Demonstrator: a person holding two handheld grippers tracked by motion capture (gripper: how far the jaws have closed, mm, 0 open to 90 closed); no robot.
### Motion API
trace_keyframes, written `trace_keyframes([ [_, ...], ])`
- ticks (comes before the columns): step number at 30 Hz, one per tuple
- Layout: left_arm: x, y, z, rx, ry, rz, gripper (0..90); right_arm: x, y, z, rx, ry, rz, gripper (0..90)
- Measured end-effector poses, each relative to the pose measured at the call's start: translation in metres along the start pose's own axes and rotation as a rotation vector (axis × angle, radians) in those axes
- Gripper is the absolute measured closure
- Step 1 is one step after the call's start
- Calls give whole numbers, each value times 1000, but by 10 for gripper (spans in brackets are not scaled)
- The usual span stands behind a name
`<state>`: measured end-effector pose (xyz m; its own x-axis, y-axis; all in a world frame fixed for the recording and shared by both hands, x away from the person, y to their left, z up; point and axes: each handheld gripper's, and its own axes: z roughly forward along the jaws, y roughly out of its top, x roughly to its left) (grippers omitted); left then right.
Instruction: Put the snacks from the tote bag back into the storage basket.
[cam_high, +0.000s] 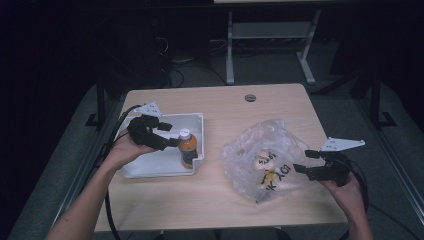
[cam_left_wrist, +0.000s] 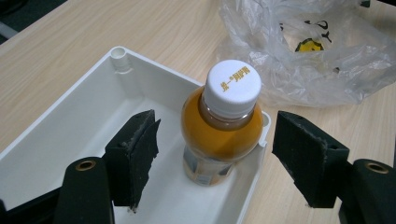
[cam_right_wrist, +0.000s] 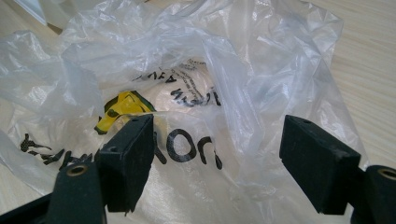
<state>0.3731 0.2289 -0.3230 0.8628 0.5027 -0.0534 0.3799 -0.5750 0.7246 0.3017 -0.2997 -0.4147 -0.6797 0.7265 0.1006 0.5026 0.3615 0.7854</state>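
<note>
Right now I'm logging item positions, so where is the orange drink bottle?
The bottle stands upright in the white tray's right end, left of the plastic bag, just beyond the left gripper's open jaws.

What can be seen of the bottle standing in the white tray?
The bottle is small, clear plastic, filled with an orange drink, with a white screw cap printed in gold and a paper label low on its body. It stands upright in the near right corner of the white tray, close against the tray's wall. The left tongs stand open on either side of it, pads apart from its body. The crumpled plastic bag lies on the table beyond the tray, not touching it.
</note>
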Motion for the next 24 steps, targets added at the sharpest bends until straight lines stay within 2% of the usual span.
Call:
trace_keyframes([
  [14,2,-18,-7,-2,10,-15,292,0,0,0,-3,0,1,258],
  [24,4,-37,-10,-12,14,-45,285,0,-1,-1,-5,0,4,258],
])
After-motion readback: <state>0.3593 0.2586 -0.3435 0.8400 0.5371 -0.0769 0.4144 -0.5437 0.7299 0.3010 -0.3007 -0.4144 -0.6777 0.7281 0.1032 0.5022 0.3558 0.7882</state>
